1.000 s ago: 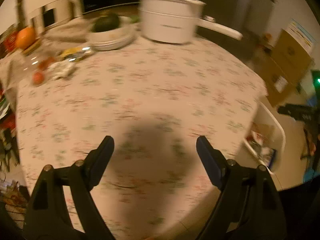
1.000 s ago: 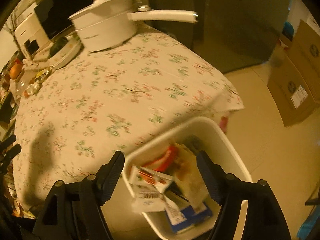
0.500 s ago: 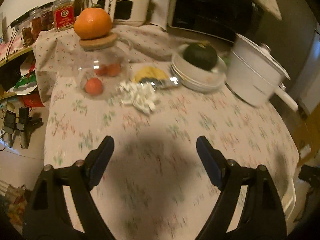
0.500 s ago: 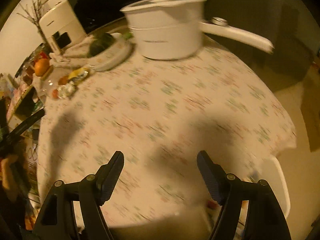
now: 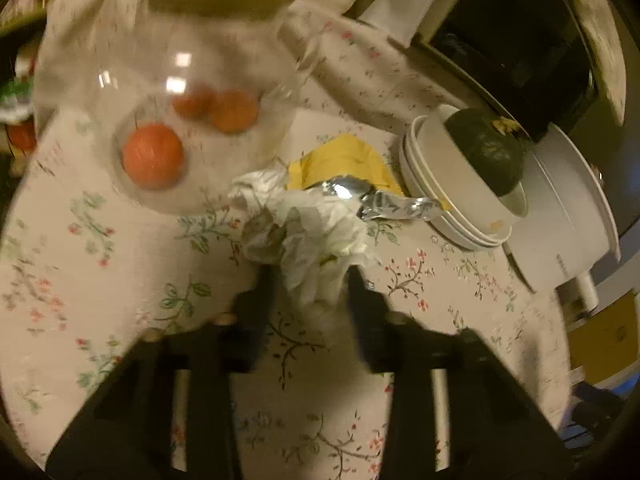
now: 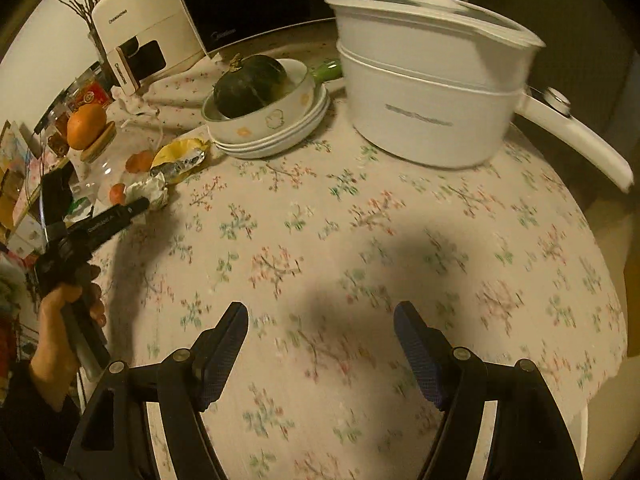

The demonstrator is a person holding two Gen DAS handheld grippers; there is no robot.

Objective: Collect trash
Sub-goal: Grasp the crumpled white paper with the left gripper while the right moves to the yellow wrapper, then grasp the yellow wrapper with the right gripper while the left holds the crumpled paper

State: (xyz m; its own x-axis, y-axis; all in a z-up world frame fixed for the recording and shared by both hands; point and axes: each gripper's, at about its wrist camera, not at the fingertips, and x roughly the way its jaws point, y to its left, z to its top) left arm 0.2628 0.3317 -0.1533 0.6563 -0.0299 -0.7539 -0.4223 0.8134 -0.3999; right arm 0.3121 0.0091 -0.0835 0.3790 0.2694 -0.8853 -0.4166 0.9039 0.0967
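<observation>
Crumpled white paper (image 5: 308, 228), shiny foil wrapper (image 5: 384, 200), clear glass jar (image 5: 192, 92), seemingly matt floral cloth (image 6: 360, 240).

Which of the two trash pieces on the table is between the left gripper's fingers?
The crumpled white tissue, in the closing left gripper. The yellow foil wrapper lies beyond it, beside the stacked plates, outside the fingers.

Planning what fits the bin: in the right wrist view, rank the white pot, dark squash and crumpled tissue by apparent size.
1. White pot, clearly largest.
2. Dark squash.
3. Crumpled tissue, smallest, though it sits farther off and is partly hidden.
</observation>
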